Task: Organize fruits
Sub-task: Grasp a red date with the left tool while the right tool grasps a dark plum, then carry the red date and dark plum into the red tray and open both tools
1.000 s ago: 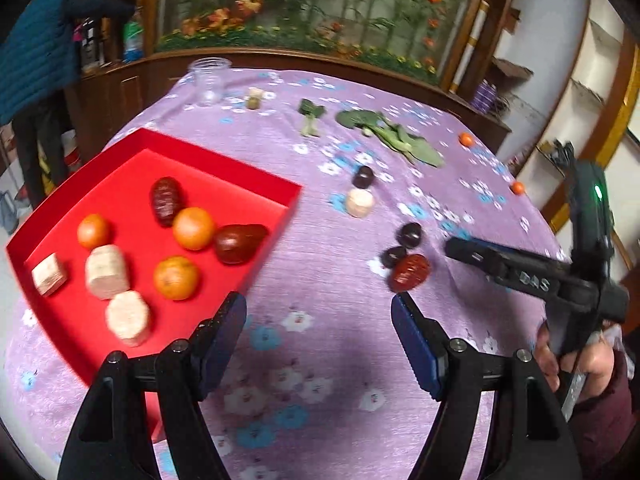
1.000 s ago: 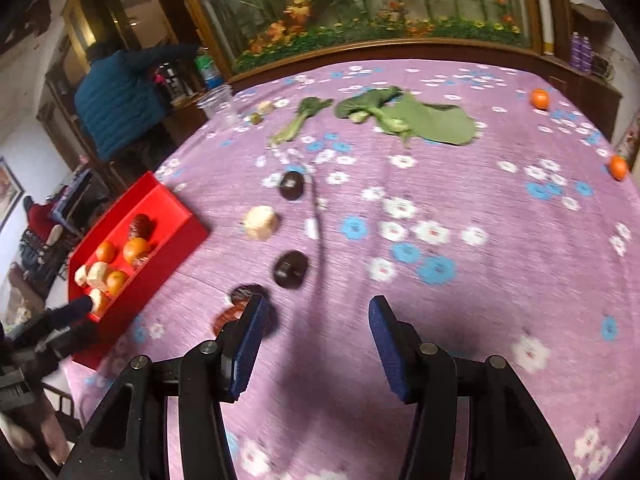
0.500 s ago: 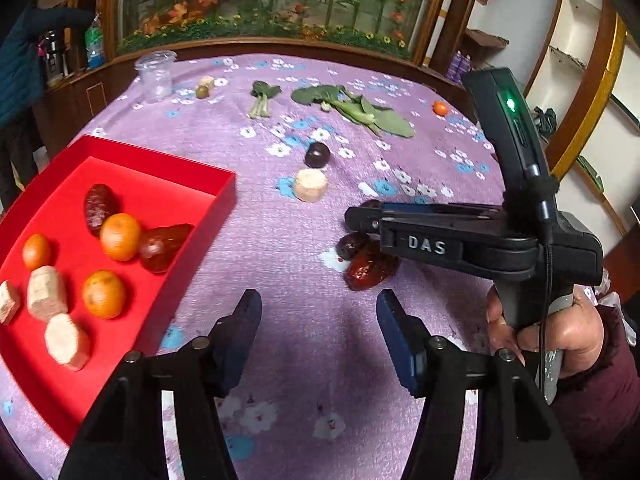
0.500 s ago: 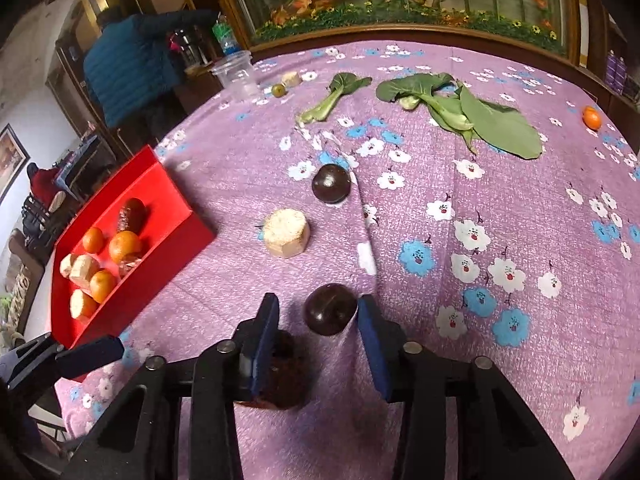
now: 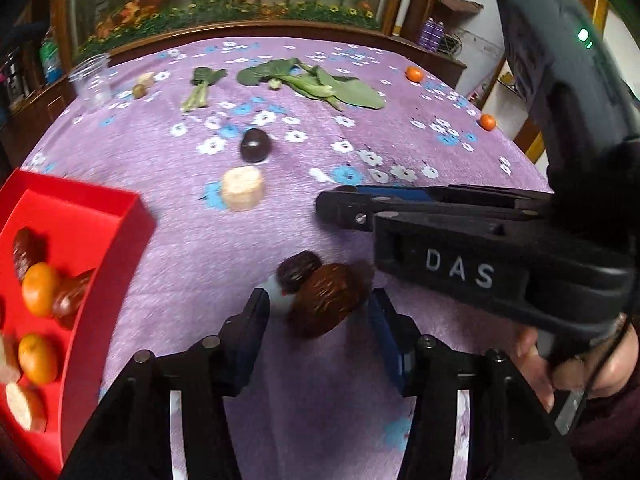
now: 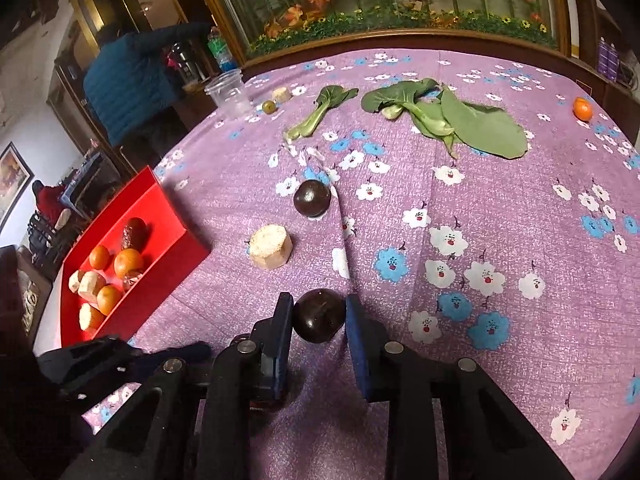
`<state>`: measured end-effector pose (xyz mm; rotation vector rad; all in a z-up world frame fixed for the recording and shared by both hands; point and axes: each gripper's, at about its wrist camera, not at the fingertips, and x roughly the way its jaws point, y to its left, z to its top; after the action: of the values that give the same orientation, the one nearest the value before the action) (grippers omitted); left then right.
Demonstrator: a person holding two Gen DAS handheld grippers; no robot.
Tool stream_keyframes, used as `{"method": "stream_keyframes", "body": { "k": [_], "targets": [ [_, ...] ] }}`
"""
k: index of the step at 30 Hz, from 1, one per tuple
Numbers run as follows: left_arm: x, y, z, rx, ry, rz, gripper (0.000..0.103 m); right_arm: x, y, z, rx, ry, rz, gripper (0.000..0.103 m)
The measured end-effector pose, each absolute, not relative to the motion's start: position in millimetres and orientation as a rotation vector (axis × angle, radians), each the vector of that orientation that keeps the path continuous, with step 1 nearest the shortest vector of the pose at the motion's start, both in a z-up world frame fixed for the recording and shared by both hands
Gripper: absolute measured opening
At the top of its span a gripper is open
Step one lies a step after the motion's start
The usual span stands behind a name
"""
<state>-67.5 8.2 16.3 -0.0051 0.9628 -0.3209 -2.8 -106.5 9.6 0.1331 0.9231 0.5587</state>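
My left gripper [image 5: 318, 320] hovers low over the purple cloth. Its jaws are closing, with a reddish-brown date [image 5: 328, 306] between the pads, which do not press on it. A smaller dark date [image 5: 300, 270] touches that date's far side. My right gripper [image 6: 319, 320] is closing, and its blue pads touch both sides of a dark round fruit [image 6: 319, 316] on the cloth. In the left wrist view the right gripper [image 5: 340, 208] reaches in from the right and hides that fruit. The red tray [image 5: 120, 216] at left holds oranges, dates and beige chunks.
Another dark round fruit [image 6: 312, 199] and a beige chunk [image 6: 270, 246] lie ahead mid-table. Leafy greens [image 6: 460, 120], a plastic cup [image 6: 230, 92] and an orange [image 6: 582, 109] sit farther back. A person in a blue jacket [image 6: 128, 80] stands beyond the table.
My left gripper moved toward the two dates and its jaws narrowed around the larger one. My right gripper's jaws closed onto the dark round fruit.
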Motion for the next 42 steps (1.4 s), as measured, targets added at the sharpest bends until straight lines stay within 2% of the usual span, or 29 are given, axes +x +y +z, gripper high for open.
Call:
{"method": "stream_keyframes", "body": {
  "k": [2, 14, 26, 29, 32, 35, 42],
  "targets": [
    [-67, 2, 14, 0.019, 0.964, -0.322, 0.038, -2, -107, 9, 0.140, 0.924, 0.563, 0.029],
    [-75, 7, 19, -0.023, 0.944, -0.326, 0.027, -9, -136, 9, 0.201, 0.918, 0.513, 0.029],
    [-88, 8, 20, -0.021, 0.949, -0.332, 0.026, -29, -144, 9, 0.225, 0.916, 0.492, 0.029],
    [-85, 5, 17, -0.025, 0.957, -0.334, 0.032, -34, -144, 9, 0.229, 0.917, 0.490, 0.029],
    [-82, 2, 12, -0.017, 0.967, -0.335, 0.032, -38, -145, 10, 0.225, 0.914, 0.488, 0.029],
    [-86, 2, 14, -0.008, 0.955, -0.329, 0.025, -43, -145, 13, 0.220, 0.910, 0.486, 0.029],
    [-97, 19, 20, -0.062, 0.936, -0.311, 0.025, -50, -141, 20, 0.206, 0.901, 0.490, 0.029]
  ]
}}
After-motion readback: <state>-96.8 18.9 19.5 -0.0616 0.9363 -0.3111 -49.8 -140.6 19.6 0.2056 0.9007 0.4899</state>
